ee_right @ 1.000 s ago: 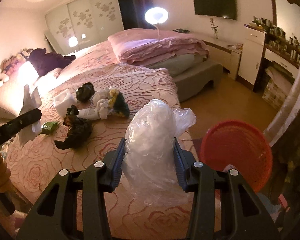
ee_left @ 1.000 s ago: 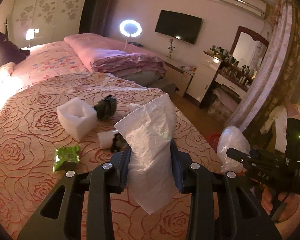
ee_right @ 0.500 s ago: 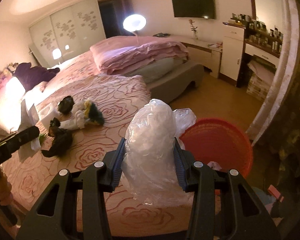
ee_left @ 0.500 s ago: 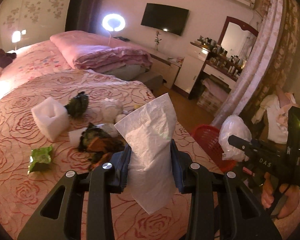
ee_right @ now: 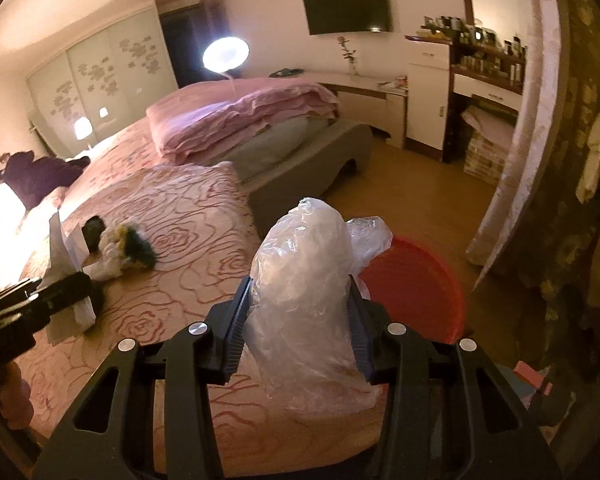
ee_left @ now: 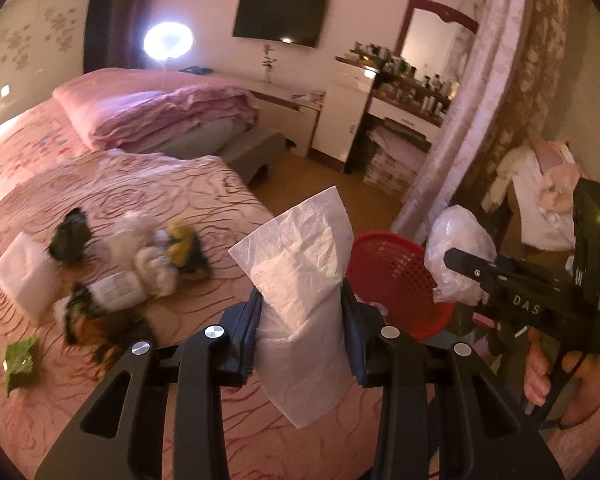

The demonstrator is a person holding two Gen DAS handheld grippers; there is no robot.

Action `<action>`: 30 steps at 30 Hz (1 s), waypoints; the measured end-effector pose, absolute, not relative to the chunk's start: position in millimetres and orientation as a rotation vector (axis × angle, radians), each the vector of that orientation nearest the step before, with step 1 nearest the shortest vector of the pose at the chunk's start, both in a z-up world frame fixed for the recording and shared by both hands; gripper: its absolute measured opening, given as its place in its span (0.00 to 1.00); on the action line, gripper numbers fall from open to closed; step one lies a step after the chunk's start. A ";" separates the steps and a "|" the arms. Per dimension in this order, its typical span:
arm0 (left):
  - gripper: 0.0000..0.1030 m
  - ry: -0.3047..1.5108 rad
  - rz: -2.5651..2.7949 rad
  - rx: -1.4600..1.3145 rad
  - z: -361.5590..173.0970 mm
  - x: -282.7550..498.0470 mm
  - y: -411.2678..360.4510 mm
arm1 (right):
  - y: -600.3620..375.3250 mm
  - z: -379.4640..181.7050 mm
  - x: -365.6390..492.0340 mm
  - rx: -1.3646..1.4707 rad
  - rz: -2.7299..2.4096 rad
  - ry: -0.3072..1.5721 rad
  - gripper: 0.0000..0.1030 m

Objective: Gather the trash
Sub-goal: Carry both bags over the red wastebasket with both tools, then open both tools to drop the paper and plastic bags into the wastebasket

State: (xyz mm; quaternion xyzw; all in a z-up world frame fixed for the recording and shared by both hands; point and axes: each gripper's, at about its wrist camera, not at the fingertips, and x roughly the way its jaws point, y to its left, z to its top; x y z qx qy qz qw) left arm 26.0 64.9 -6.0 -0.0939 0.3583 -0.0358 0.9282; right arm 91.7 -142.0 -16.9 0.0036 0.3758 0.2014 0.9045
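Beside the bed's (ee_left: 148,200) edge a red basket (ee_left: 396,276) stands on open floor; the left gripper (ee_left: 300,320) clamps a tissue (ee_left: 300,272), the right gripper (ee_right: 300,320) a plastic bag (ee_right: 300,280), and only the left view shows a green wrapper (ee_left: 18,360).

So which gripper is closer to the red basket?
Right. The right gripper, clamping a clear plastic bag, sits right beside the red basket. The left gripper, holding white tissue paper, is farther back over the bed.
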 end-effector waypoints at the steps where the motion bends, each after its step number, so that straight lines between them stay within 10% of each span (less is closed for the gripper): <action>1: 0.33 0.739 -0.087 -0.184 -6.9 31.0 59.9 | -145.0 -17.5 93.9 0.012 0.409 0.777 0.42; 30: 0.33 0.961 -0.365 -0.085 -74.9 148.1 -41.3 | -211.4 -80.8 148.7 0.087 0.247 0.935 0.42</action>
